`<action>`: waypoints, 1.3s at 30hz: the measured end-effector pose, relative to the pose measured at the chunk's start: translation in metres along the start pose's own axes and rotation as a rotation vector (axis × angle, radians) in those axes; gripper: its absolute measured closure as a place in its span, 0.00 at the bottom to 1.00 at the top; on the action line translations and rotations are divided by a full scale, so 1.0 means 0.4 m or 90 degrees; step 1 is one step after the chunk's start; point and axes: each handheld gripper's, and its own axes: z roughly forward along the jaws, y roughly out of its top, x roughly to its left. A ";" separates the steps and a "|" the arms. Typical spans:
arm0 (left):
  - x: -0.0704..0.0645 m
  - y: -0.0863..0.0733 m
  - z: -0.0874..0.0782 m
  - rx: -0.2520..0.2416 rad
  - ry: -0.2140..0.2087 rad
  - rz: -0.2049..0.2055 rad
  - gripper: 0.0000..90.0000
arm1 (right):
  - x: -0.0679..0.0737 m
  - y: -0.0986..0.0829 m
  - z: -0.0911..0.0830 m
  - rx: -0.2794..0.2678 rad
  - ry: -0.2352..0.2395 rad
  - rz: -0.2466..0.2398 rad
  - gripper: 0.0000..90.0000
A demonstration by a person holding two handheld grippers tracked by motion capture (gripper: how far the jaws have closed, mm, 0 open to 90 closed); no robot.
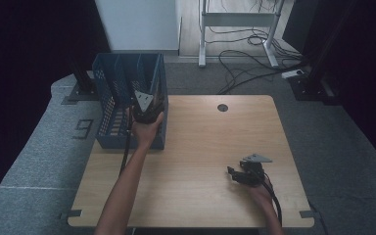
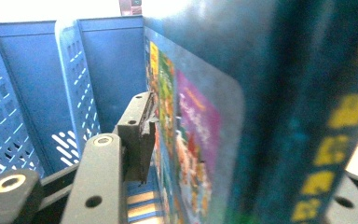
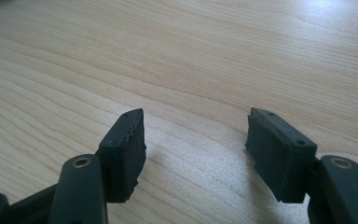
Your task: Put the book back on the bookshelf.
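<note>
We have left hand-held gripper [image 1: 146, 108] inside blue basket [image 1: 108, 98], far left on counter [image 1: 200, 147], clenched on book [image 2: 191, 154] standing upright. Placing nearly done; release left. Right hand-held gripper [image 3: 196, 149] released, idle near right.

Upper left of the high view, a blue perforated crate [image 1: 108, 105]; inside, a book [image 2: 191, 140] with a multicoloured cover and dark spine with yellow letters; light wood-grain table [image 1: 200, 147].

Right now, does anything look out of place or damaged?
Nothing stands out. The blue basket stands upright on the table, the left gripper holds a book inside it, and the right gripper rests open.
</note>
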 end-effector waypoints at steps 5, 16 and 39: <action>0.008 -0.005 -0.007 0.011 -0.009 -0.005 0.53 | 0.001 0.000 0.000 0.001 -0.001 -0.001 0.40; 0.021 -0.029 -0.012 0.068 -0.061 -0.013 0.41 | -0.001 0.000 -0.001 0.001 0.002 0.003 0.40; 0.048 -0.044 -0.113 0.106 -0.111 -0.024 0.19 | 0.000 0.004 0.004 0.000 -0.001 0.007 0.40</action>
